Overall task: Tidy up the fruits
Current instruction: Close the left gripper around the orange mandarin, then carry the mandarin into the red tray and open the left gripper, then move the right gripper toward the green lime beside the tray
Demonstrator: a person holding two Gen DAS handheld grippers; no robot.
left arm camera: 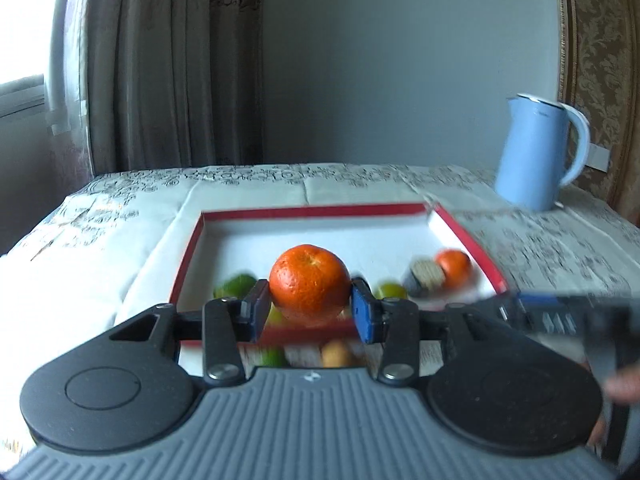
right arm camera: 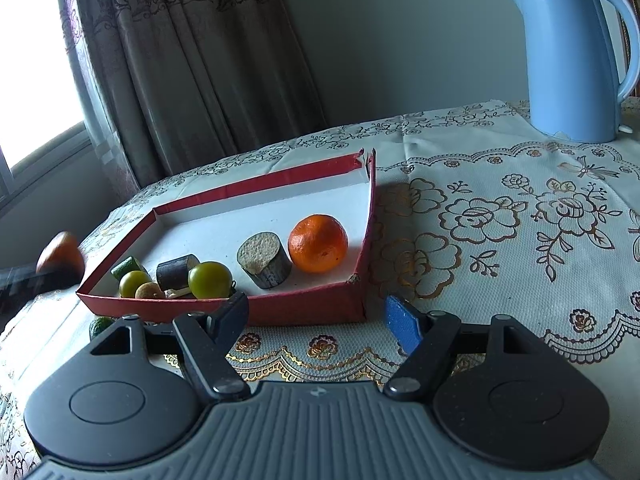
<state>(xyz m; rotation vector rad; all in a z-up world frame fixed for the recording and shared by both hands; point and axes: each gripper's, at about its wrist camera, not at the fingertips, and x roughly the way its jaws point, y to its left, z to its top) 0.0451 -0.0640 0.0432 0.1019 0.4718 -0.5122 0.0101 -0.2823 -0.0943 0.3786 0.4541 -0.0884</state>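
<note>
We held a gripper in each hand over a table [right arm camera: 500, 184] spread with a cream cloth printed in brown and gold flowers with a scalloped border. A patterned brown curtain [right arm camera: 192, 64] hung in folds at the back left beside a bright window [right arm camera: 28, 80], and a plain grey-blue wall ran behind the table. A pale blue electric kettle [right arm camera: 576, 56] stood on the cloth at the far right, well apart from everything else.

Our left gripper [left arm camera: 311, 308] had its jaws clenched on a mandarin [left arm camera: 309, 286], the blue pads pressing its two sides, the fruit raised above the near edge of a shallow red box [left arm camera: 316, 211] with a white floor. The rest of that view was smeared by motion blur.

Our right gripper [right arm camera: 316, 320] had its jaws released, nothing between them, low over the cloth just in front of the box's near wall. Inside the box lay a second mandarin [right arm camera: 318, 243] near the right wall, a cut cylinder [right arm camera: 264, 260] with a pale top and dark rind beside it, a smaller dark cylinder [right arm camera: 177, 271], two round green fruits [right arm camera: 210, 280] and [right arm camera: 134, 283], a small tan fruit [right arm camera: 149, 292] and a green piece [right arm camera: 129, 267] at the left. One more small green fruit [right arm camera: 101, 326] sat on the cloth outside the box's near left corner.
</note>
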